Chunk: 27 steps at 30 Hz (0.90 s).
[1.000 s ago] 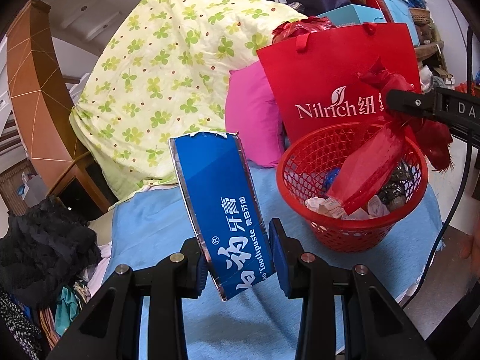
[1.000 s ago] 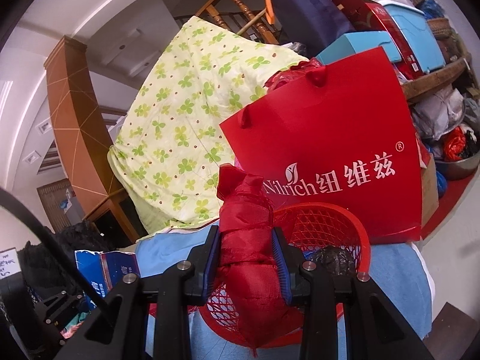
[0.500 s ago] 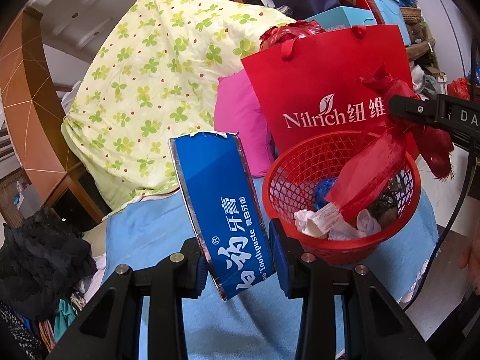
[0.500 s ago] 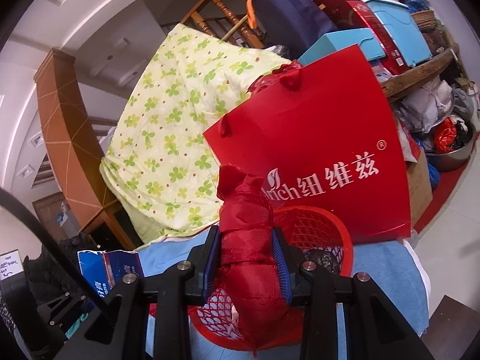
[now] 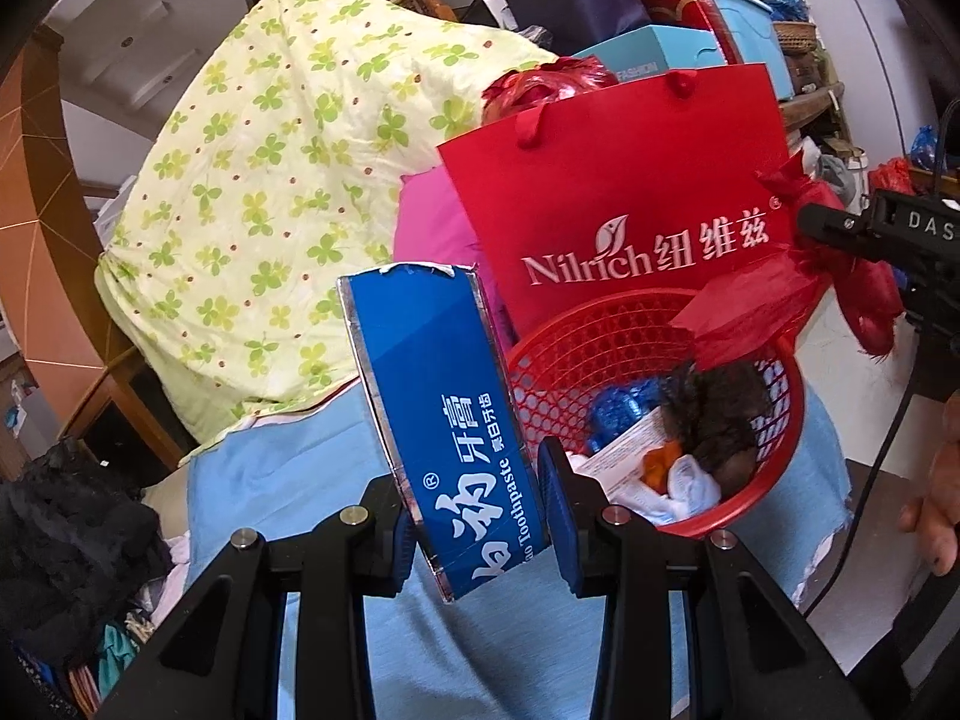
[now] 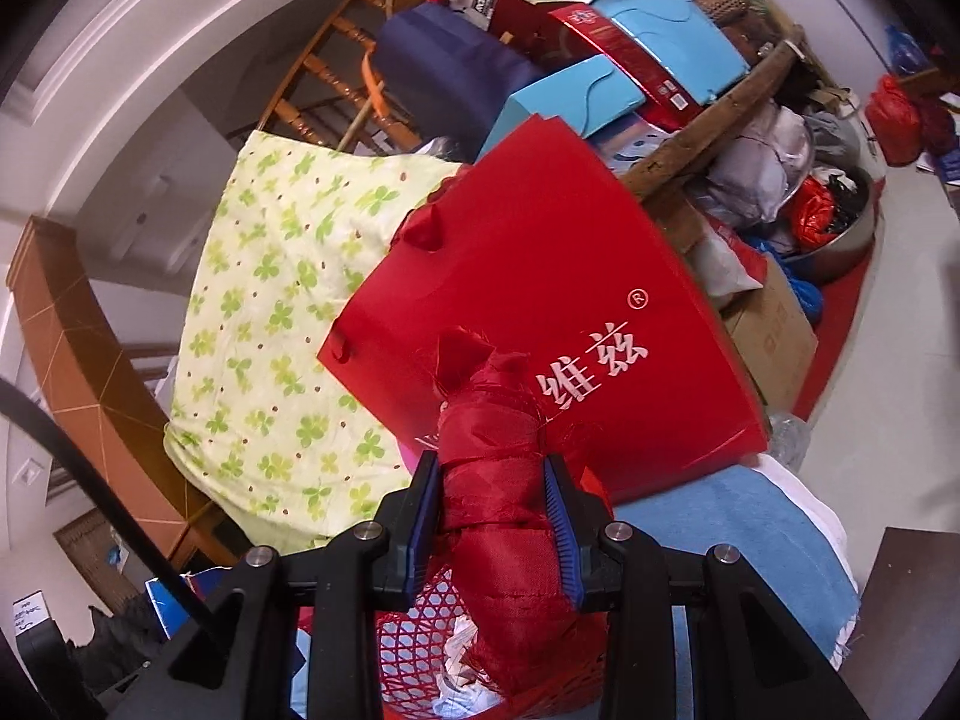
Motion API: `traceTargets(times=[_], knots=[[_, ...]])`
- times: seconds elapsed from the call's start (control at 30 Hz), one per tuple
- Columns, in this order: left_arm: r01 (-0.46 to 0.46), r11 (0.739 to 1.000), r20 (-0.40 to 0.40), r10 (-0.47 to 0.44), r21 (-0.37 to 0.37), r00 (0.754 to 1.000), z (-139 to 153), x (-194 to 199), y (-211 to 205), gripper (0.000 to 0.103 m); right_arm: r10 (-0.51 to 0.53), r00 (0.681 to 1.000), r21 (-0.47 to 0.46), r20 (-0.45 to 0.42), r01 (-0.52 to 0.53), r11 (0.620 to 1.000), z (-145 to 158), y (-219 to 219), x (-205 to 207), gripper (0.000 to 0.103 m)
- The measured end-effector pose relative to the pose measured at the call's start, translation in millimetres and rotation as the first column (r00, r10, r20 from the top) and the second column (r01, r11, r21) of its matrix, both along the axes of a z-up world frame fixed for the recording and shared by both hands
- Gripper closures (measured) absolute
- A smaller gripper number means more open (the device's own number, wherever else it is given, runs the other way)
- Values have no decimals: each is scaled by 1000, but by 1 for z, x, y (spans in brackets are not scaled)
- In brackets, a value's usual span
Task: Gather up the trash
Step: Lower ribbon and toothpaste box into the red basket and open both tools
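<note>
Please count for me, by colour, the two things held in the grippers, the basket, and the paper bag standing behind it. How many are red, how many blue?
Red: 3 (cloth bundle in the right gripper, basket, paper bag)
Blue: 1 (toothpaste box in the left gripper)
Total: 4

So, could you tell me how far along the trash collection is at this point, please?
Done: the red basket already holds white tissue, crumpled paper, something blue and a dark clump. In hand: the left tongs grip a blue toothpaste box beside the basket, and the right tongs hold a red fabric bundle over it. Left: neither piece has been dropped in yet.
</note>
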<state>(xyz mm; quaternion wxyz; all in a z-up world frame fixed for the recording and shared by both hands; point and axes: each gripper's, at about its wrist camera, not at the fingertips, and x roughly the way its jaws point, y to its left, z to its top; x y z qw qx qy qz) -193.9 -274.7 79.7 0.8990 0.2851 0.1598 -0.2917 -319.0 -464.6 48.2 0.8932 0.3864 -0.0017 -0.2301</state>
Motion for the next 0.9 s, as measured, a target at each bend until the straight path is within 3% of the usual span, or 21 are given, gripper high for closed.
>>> traceTargets(times=[0.27,0.9], knots=[[61,998,-62,-61,-9,996,-1,-1,-15,64,1,1000,20,2,-1,1000,-2,-4,1,66],[85,996,-110,-84,4,990,-10,11,-34,64,63,998,5,-21,-63,998,0,5,19,66]])
